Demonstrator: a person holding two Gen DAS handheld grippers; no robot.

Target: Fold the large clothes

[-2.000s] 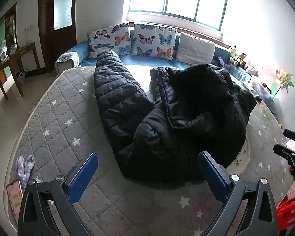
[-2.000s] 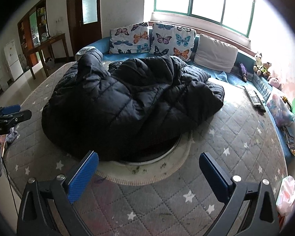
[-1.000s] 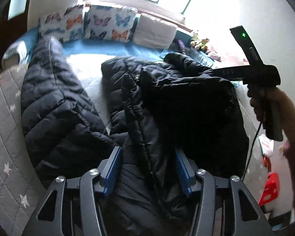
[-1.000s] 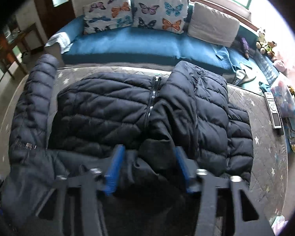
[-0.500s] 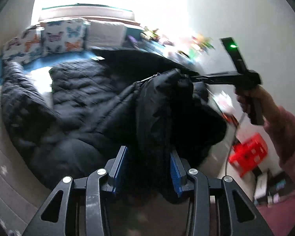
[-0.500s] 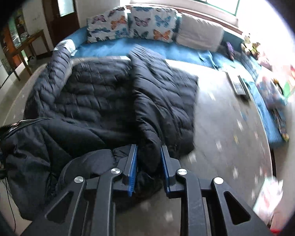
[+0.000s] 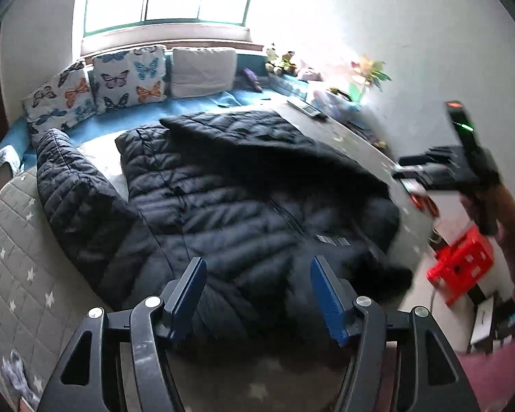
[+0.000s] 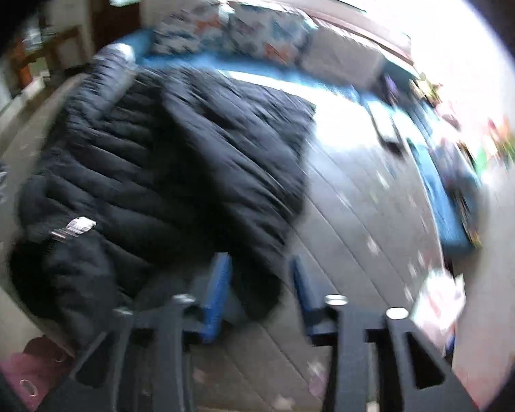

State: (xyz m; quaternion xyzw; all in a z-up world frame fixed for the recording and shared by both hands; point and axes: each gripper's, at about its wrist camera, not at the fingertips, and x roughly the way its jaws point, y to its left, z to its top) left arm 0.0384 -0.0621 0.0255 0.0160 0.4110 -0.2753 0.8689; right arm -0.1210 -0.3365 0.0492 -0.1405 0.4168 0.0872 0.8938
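Note:
A large black puffer jacket (image 7: 223, 185) lies spread on the grey star-quilted bed (image 7: 13, 257), one sleeve (image 7: 72, 185) stretched to the left. My left gripper (image 7: 255, 285) is open and empty over the jacket's near hem. My right gripper (image 8: 261, 281) is open, with the jacket's near edge (image 8: 254, 240) just ahead of its blue pads; this view is blurred. The right gripper also shows in the left wrist view (image 7: 439, 168), held in a hand to the right of the jacket.
Butterfly cushions (image 7: 127, 79) and a white cushion (image 7: 202, 72) line the blue sofa under the window. A red crate (image 7: 460, 257) stands on the floor to the right. Remotes (image 7: 305, 110) lie on the bed's far right. Socks (image 7: 13, 374) lie at the near left.
Both grippers have opened and let go of the jacket. The jacket has dropped from its lifted fold and lies flat on the bed. Both grippers have drawn back toward its near edge.

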